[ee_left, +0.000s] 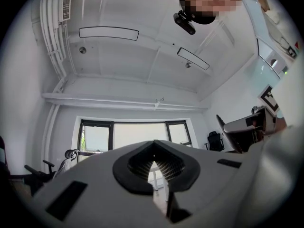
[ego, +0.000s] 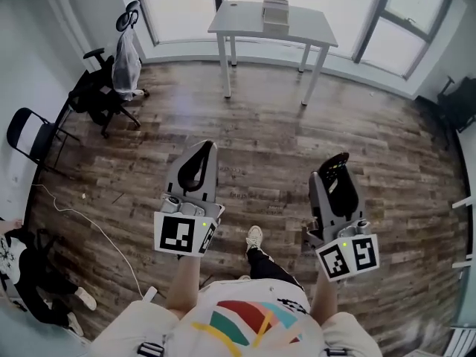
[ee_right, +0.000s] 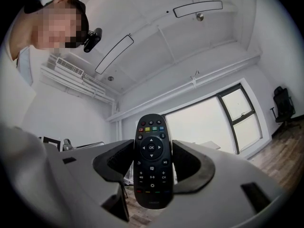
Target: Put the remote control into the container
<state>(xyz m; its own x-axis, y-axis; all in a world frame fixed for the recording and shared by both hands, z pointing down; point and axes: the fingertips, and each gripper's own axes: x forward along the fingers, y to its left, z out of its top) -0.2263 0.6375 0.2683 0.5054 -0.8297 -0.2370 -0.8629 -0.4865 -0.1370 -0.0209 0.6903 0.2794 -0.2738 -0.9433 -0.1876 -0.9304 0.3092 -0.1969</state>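
A black remote control with coloured buttons stands upright between the pads of my right gripper, which is shut on it. In the head view the remote sticks out past the right gripper, held at waist height over the floor. My left gripper is beside it on the left, shut with nothing in it; its fingertips meet. A pale box-like container sits on a white table by the far windows, well away from both grippers.
Wooden floor lies below. An office chair with a bag stands at the back left, a folding chair at the left wall, another black chair at the right. A seated person and a white cable are at lower left.
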